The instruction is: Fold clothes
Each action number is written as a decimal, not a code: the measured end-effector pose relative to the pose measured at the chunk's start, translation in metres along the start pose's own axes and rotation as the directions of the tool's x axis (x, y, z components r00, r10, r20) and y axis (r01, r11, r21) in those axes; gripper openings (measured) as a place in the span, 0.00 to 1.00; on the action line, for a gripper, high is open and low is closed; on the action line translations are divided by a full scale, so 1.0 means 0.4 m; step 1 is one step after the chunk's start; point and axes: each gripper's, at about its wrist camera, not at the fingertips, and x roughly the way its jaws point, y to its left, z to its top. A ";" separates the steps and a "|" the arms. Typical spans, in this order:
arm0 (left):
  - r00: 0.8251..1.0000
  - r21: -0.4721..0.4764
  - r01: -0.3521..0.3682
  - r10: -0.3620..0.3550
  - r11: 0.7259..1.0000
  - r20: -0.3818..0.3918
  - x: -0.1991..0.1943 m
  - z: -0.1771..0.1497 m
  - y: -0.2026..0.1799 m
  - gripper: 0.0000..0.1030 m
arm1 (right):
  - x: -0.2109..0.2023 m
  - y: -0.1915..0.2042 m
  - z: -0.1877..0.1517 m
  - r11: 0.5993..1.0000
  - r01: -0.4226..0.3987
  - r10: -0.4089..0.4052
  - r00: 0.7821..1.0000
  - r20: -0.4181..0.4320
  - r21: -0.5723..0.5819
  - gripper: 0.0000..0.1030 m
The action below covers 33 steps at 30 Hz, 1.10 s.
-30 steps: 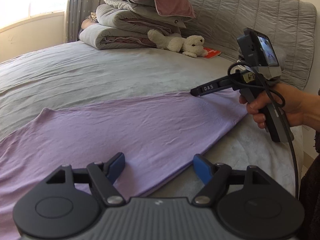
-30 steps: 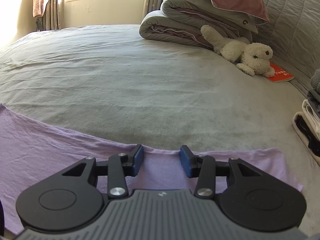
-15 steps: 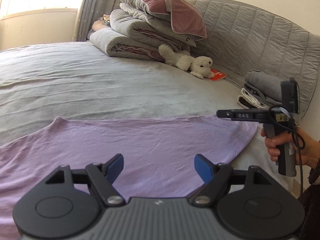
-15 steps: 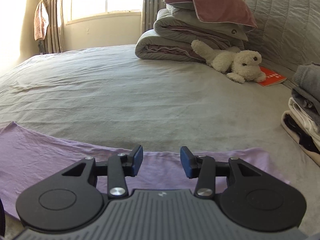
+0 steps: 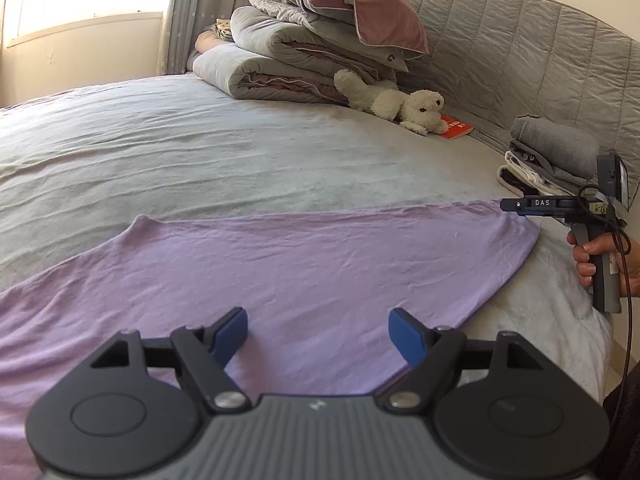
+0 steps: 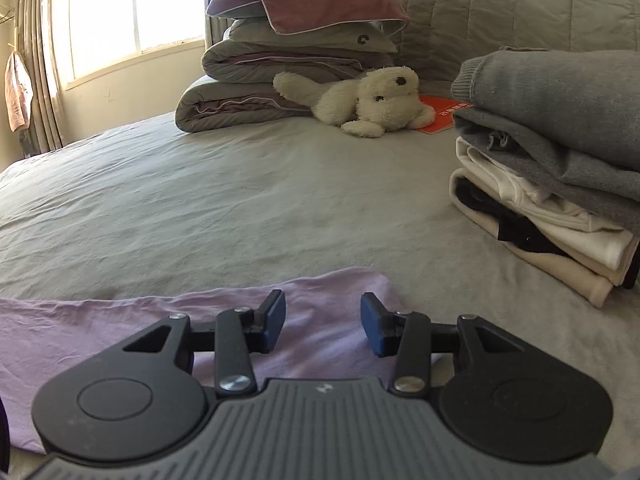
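Both grippers are hovering empty over the flat lilac cotton garment (image 5: 304, 264) — left gripper (image 5: 318, 330) gaping wide, right gripper (image 6: 323, 322) narrower — judging by this, an edge needs pinching for the next fold.

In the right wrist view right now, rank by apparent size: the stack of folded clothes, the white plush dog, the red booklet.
1. Stack of folded clothes: largest, though it lies nearest the camera, which inflates it.
2. White plush dog.
3. Red booklet: smallest, but partly hidden behind the dog and the stack.
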 end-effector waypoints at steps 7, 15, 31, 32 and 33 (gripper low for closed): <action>0.999 -0.009 -0.041 0.041 0.999 0.003 -0.016 0.000 0.023 0.77 | 0.038 0.015 -0.005 0.998 0.017 -0.021 0.998 -0.056 -0.059 0.46; 0.991 -0.057 -0.126 0.124 0.990 -0.050 -0.032 0.009 0.060 0.77 | -0.010 0.074 0.014 0.996 -0.034 0.028 0.997 -0.077 -0.087 0.47; 0.909 -0.032 -0.337 0.316 0.941 -0.272 -0.062 0.010 0.009 0.77 | -0.051 0.089 0.000 0.984 0.041 -0.080 0.972 -0.222 -0.173 0.52; 0.904 -0.035 -0.340 0.317 0.940 -0.286 -0.066 0.011 0.003 0.78 | -0.057 0.090 0.000 0.983 0.056 -0.097 0.968 -0.234 -0.175 0.52; 0.900 -0.038 -0.341 0.315 0.939 -0.300 -0.070 0.013 -0.003 0.78 | -0.062 0.090 0.000 0.982 0.071 -0.113 0.963 -0.245 -0.175 0.52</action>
